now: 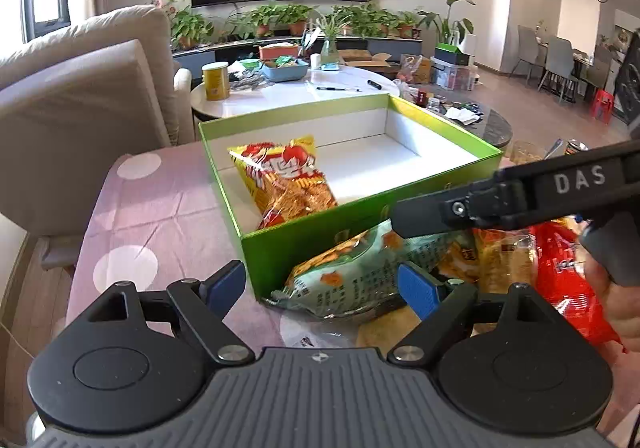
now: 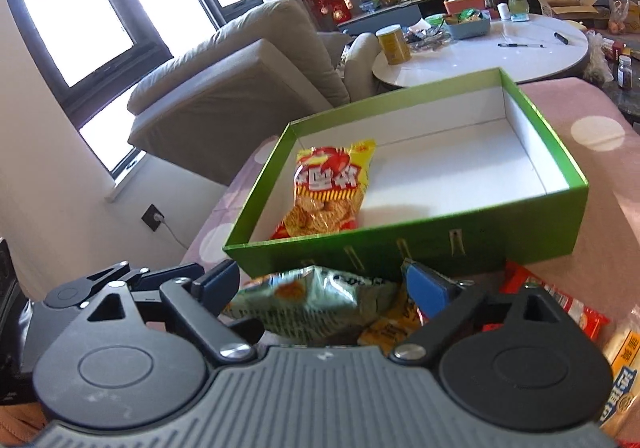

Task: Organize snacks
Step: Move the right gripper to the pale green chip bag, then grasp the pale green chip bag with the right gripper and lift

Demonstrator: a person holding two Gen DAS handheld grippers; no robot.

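A green box (image 1: 352, 224) with a white inside stands open on the pink table; it also shows in the right wrist view (image 2: 480, 240). One yellow-red snack bag (image 1: 284, 180) lies in its left end, and shows in the right wrist view (image 2: 328, 192). A pale green snack bag (image 1: 352, 280) lies against the box's near wall. My left gripper (image 1: 322, 286) is open, its blue pads on either side of that bag's end. My right gripper (image 2: 320, 286) is open above the same bag (image 2: 312, 308). Its black body (image 1: 520, 196) crosses the left wrist view.
More snack packs lie at the right: a red one (image 1: 568, 280), orange and yellow ones (image 2: 388, 328), a red pack (image 2: 560, 304). A sofa (image 1: 80, 100) stands to the left. A round white table (image 1: 320, 88) with a yellow can (image 1: 215, 80) stands behind.
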